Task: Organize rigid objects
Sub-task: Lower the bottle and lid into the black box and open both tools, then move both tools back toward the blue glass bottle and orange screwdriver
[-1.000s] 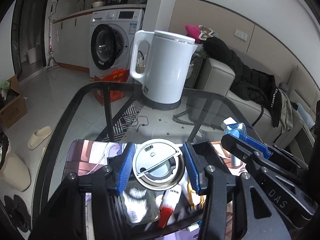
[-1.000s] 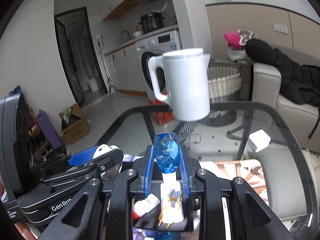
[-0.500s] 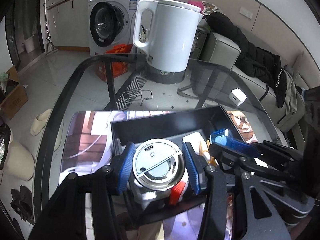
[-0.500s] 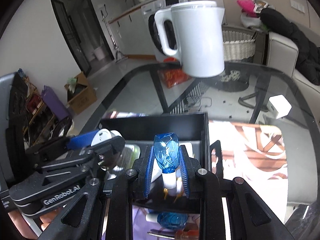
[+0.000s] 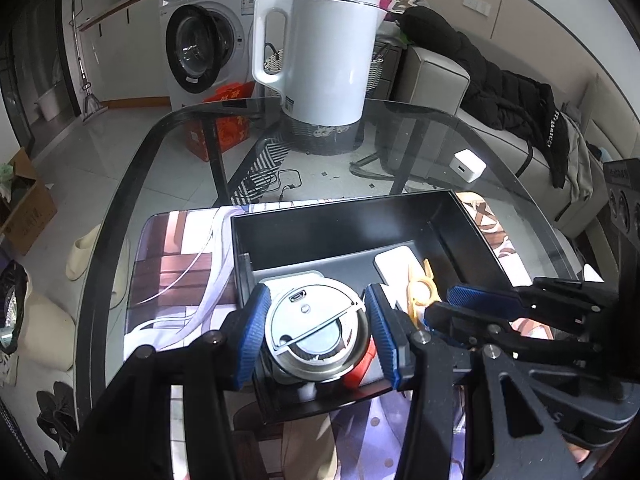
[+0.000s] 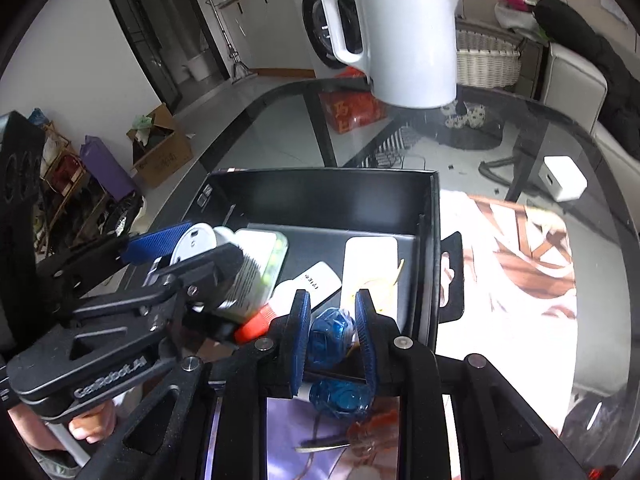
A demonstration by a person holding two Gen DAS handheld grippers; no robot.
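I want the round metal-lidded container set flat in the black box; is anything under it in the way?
Yes. Below the metal-lidded container in the left gripper, a red-capped tube and a white card lie on the black box floor.

red-capped tube (image 5: 362,368) (mostly behind canister (image 5: 316,334))

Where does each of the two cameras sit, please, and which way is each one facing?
Left wrist: sits on the left tool, angled down into the black box; its fingers grip a round metal canister; the right tool enters beside it.
Right wrist: sits on the right tool, angled down at the same box; it grips a blue-handled item; the left tool shows.
Shared: box, white kettle, glass table.
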